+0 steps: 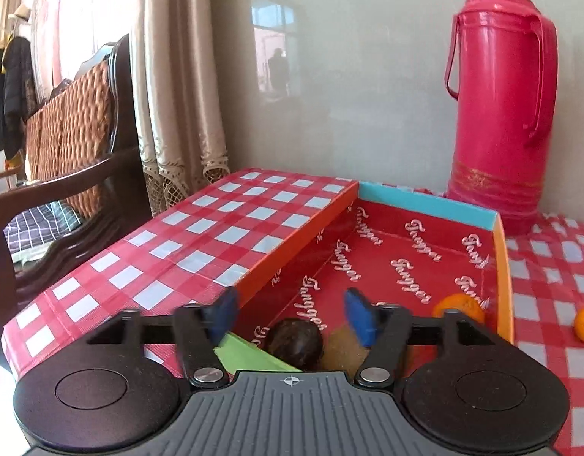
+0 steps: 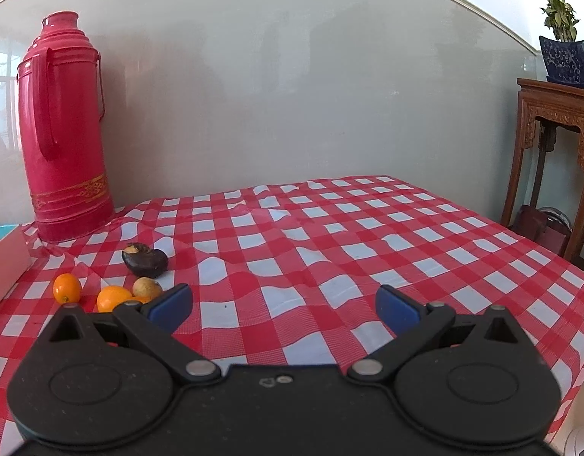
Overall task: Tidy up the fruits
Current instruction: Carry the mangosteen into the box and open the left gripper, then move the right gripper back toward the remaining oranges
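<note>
1. Sorting the loose fruit into the red box [image 1: 425,250] looks like the step in hand; a dark fruit [image 1: 294,344], a brownish one [image 1: 343,349] and an orange [image 1: 459,306] already lie inside.
2. Left gripper [image 1: 292,315] hovers low over the box's near end, its fingers moderately apart and empty.
3. Right gripper [image 2: 282,307] sits low over the checked desk [image 2: 368,235], fingers wide and empty.
4. Remaining fruit lies left of it: a small orange [image 2: 67,287], a bigger orange [image 2: 113,298], a tan fruit [image 2: 146,287] and a dark damaged fruit [image 2: 144,260].
5. Swing the right gripper left, take one fruit at its widest part, squeeze gently.
</note>
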The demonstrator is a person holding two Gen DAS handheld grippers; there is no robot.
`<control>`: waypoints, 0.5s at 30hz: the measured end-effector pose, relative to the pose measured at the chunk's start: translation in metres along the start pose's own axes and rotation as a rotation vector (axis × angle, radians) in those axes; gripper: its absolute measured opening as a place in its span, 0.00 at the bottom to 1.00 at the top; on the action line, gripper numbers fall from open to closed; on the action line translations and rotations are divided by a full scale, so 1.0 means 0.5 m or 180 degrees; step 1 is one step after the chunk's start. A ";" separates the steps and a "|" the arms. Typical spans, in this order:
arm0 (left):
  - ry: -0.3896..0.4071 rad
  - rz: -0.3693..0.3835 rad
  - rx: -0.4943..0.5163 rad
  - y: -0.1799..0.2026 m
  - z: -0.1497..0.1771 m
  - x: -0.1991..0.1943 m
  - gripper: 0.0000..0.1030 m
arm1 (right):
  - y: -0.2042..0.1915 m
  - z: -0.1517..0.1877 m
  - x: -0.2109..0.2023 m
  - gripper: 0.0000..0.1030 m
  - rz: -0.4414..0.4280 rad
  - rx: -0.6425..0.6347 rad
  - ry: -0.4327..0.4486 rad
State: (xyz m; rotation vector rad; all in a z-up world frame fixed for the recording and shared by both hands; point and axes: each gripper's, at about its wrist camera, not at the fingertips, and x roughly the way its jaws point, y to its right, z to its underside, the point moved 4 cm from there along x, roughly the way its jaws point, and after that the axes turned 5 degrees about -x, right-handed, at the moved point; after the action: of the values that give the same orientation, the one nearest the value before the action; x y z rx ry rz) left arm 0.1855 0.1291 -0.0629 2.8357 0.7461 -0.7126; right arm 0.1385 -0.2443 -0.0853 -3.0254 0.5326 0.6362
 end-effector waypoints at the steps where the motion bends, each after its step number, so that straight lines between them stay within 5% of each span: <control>1: 0.0017 -0.0002 -0.0017 0.000 -0.002 -0.006 0.74 | 0.001 0.000 0.000 0.94 -0.0005 0.0003 -0.0002; 3: 0.0054 -0.0047 -0.0045 -0.004 -0.008 -0.020 0.86 | 0.001 0.000 0.001 0.94 -0.0011 0.0009 -0.0007; 15: 0.0243 0.0161 -0.0060 -0.013 -0.021 -0.116 1.00 | -0.007 0.002 0.003 0.94 -0.0154 0.0007 -0.0024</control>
State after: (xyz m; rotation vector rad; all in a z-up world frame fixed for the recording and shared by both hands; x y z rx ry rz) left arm 0.1423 0.1120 -0.0262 2.8676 0.6854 -0.5897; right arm 0.1405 -0.2415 -0.0871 -3.0223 0.4579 0.6442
